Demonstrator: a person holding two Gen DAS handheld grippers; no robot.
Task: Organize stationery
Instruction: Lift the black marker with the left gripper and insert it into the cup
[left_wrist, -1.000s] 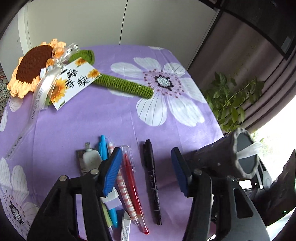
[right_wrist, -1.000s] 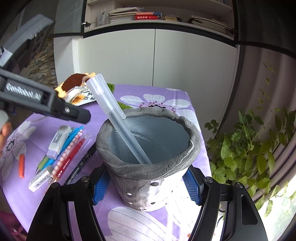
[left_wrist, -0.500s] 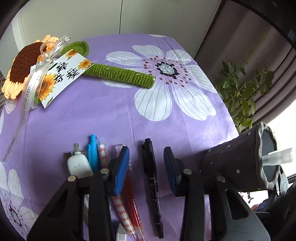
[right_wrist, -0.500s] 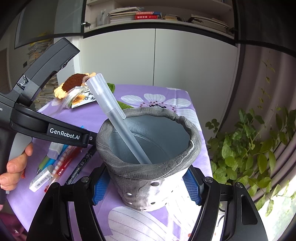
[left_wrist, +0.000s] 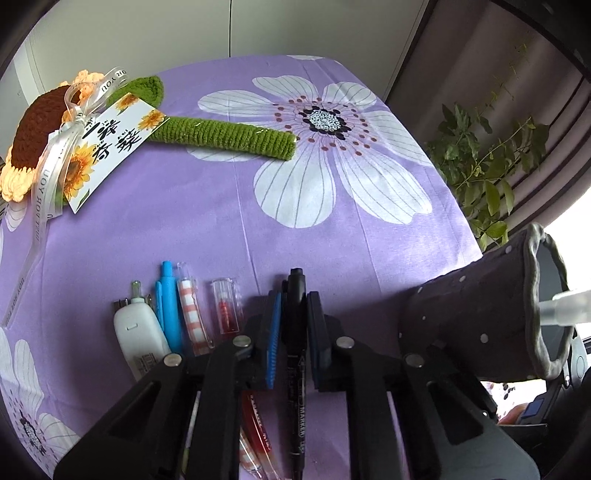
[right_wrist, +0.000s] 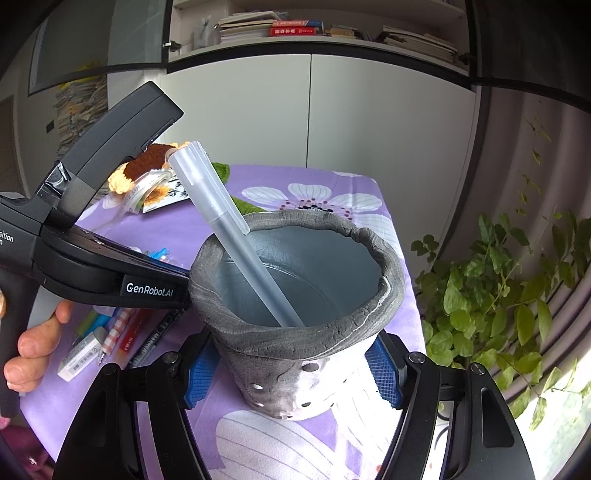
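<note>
Left gripper (left_wrist: 292, 341) pinching the black marker (left_wrist: 297, 354), pads pressed against its barrel a little below the cap; marker lies flat on the purple floral cloth of the table (left_wrist: 236, 221). Right gripper (right_wrist: 293, 369) clamped on the grey pen holder (right_wrist: 295, 317), blue pads on opposite sides of its lower wall; the holder stands near the table's right edge and is seen in the left wrist view with its mouth facing away to the right. One frosted pen (right_wrist: 229, 236) already leans inside, cap above the rim. Remaining stationery sits just left of the marker in a row: red pen (left_wrist: 226, 314), checked pen (left_wrist: 192, 314), blue pen (left_wrist: 169, 306), white correction tape (left_wrist: 138, 336); an eraser (right_wrist: 79, 354) shows in the right wrist view. Risks, as judged: (1) the grip is near the cap end, so the long tail may droop or pivot on lifting and slip between the pads. (2) The red pen lies close beside the left pad; dragging on lift-off could scatter the row. (3) The frosted pen crosses the holder's mouth, so an incoming marker may strike it and bounce out. (4) Holder sits close to the edge; a sideways knock at insertion might tip it despite the clamp.
</note>
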